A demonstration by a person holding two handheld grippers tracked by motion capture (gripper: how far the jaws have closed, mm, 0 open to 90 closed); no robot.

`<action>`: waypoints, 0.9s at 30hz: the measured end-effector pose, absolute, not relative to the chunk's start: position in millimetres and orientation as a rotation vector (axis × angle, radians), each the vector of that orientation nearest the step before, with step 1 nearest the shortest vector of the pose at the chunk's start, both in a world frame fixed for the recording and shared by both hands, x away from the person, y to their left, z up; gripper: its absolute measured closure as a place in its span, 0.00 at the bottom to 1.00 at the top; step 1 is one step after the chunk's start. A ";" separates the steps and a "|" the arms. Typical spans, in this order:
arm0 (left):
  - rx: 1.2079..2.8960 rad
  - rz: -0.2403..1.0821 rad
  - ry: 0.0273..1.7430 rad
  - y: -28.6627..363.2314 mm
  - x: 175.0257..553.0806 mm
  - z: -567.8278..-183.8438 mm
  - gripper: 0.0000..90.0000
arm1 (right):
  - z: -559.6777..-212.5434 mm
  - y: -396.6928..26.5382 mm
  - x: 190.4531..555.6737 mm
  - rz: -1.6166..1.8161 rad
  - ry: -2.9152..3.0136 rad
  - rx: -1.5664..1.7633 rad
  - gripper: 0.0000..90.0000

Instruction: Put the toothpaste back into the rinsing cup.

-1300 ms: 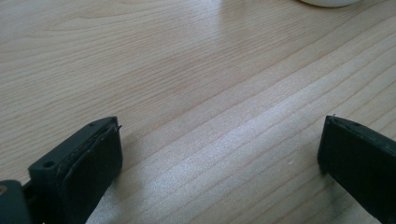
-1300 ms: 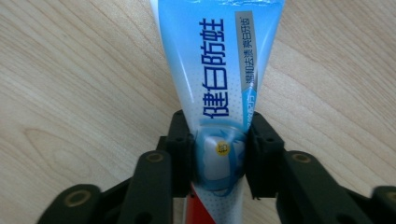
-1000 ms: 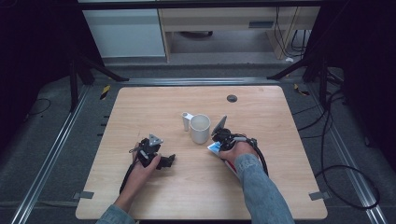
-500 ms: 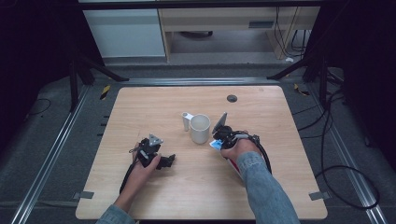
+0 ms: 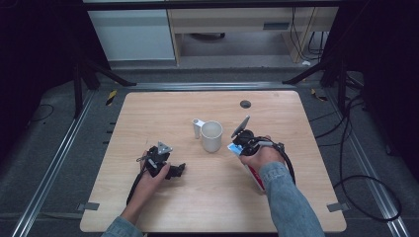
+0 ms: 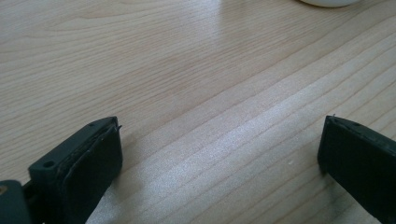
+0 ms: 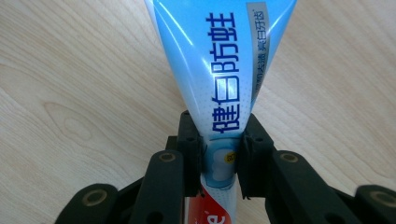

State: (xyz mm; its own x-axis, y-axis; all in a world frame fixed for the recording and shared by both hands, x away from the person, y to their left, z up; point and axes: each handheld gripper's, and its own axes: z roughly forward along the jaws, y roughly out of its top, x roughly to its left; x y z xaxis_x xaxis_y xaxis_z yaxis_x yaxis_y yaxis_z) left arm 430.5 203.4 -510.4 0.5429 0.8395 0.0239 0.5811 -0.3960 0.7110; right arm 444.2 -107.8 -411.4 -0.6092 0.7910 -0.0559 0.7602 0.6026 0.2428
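A blue, white and red toothpaste tube (image 7: 219, 70) is clamped between the jaws of my right gripper (image 7: 219, 156), its wide blue end pointing away from the camera over the wood. In the high view, my right gripper (image 5: 236, 147) holds the tube (image 5: 254, 177) just right of a white mug (image 5: 211, 136), a little above the table. A small white piece (image 5: 197, 127) stands at the mug's left rear. My left gripper (image 5: 177, 170) rests low on the table, left of the mug. Its jaws stand wide apart over bare wood (image 6: 219, 140), with nothing between them.
The light wooden table (image 5: 296, 197) has a dark round hole (image 5: 245, 103) near its back edge. Cables trail from both grippers. Dark floor, metal rails and a shelf unit surround the table. The mug's base (image 6: 327, 2) shows at the top of the left gripper view.
My right gripper has risen slightly with the toothpaste tube and shifted a little to the right. The left gripper and the mug have stayed where they were.
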 end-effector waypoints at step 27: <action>2.122 0.506 1.141 203.4 430.5 -510.4 0.00 | -377.1 -129.6 430.7 0.441 2.585 1.285 0.82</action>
